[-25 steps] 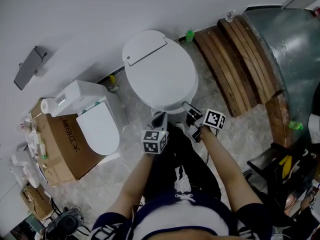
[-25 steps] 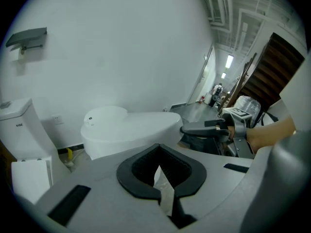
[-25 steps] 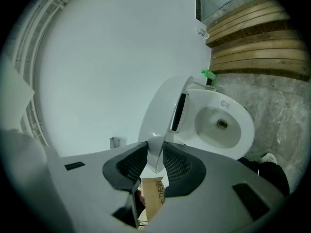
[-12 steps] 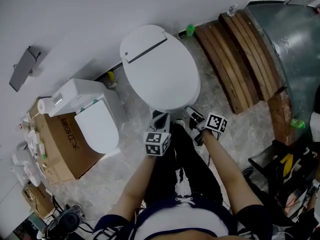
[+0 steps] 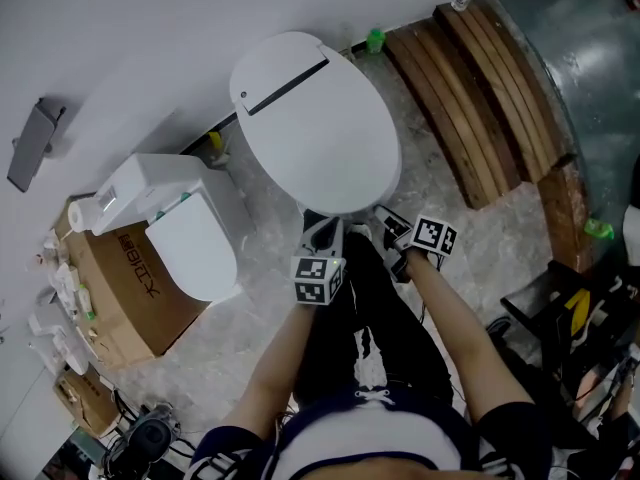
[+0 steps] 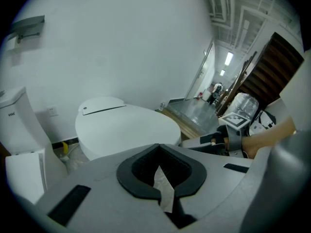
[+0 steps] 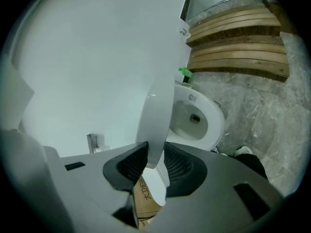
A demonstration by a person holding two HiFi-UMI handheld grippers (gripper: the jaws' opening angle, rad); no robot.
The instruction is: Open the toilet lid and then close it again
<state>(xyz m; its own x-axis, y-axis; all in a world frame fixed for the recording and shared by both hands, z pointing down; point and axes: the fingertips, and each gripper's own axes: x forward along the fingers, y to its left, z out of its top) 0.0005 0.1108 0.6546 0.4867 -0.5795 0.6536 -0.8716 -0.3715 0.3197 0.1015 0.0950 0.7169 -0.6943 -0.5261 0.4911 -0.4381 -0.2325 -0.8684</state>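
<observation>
The white toilet lid (image 5: pixel 315 123) stands part-way raised over the bowl (image 7: pixel 194 118), hinged at the wall side. My right gripper (image 5: pixel 385 218) is at the lid's front rim, and in the right gripper view its jaws (image 7: pixel 155 161) are shut on that rim, edge-on between the pads. Beside it on the left, my left gripper (image 5: pixel 322 230) hangs just short of the lid's front edge. Its jaws (image 6: pixel 158 147) are shut with nothing in them. In the left gripper view the lid (image 6: pixel 126 125) lies ahead and the right gripper (image 6: pixel 214 140) shows at the right.
A second white toilet (image 5: pixel 190 238) stands to the left beside a cardboard box (image 5: pixel 120 288). Curved wooden planks (image 5: pixel 470 88) and a grey metal sheet (image 5: pixel 590 78) lie to the right. A green bottle (image 5: pixel 376 40) sits by the wall. The person's legs are just behind the grippers.
My right gripper has come down with the lid's front rim, so the lid lies lower. The left gripper has sunk a little beside it.
</observation>
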